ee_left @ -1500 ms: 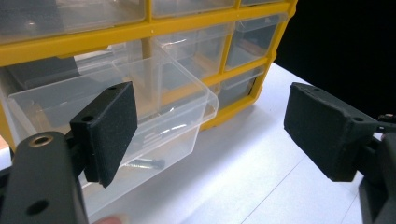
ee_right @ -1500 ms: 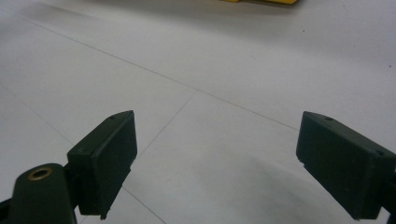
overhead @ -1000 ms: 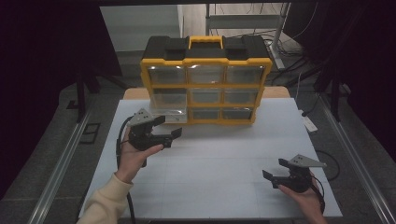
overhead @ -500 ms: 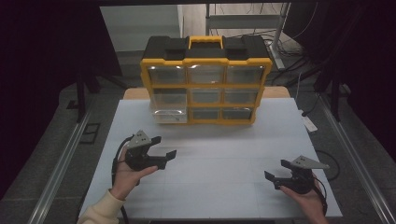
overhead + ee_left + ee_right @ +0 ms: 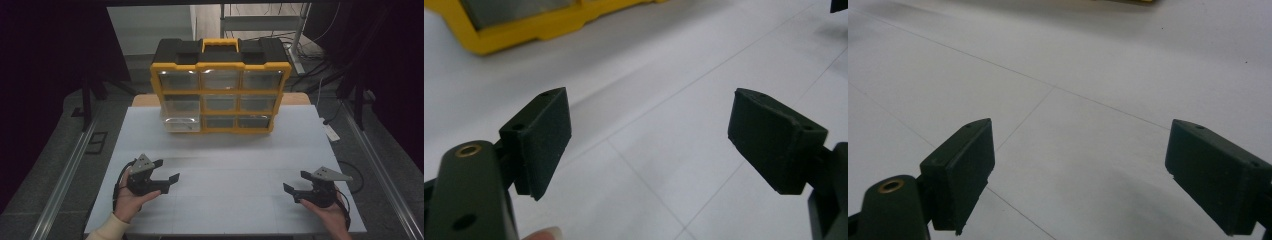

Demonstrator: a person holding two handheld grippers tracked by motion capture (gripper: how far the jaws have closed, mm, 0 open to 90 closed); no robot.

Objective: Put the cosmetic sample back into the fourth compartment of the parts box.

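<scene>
- A yellow and black organizer box [image 5: 220, 85] is standing upright at the far middle of the white table [image 5: 235, 165], with its handle on top and three rows of clear drawers facing the person.
- The bottom-left drawer [image 5: 181, 124] is sticking out from the box front, pulled partly forward over the table; the other drawers are sitting flush.
- The left gripper [image 5: 162, 173] is hovering over the near left part of the table, well apart from the box, with the person's left hand [image 5: 127, 197] wrapping its body from below.
- Its jaws are standing wide apart and released, with nothing between them; in the left gripper view the left gripper [image 5: 649, 145] is showing only bare white table between its two black pads.
- A yellow corner of the box [image 5: 524, 30] is showing at the top left of the left gripper view, far beyond the jaws.
- The right gripper [image 5: 299, 186] is sitting low over the near right part of the table, held by the person's right hand [image 5: 327, 212], with its grey plate on top.
- Its jaws are also spread and released, holding nothing; in the right gripper view the right gripper [image 5: 1080, 172] is looking along the table surface with faint seam lines crossing it.
- The two grippers are staying well apart from each other, pointing inward toward the table's middle.
</scene>
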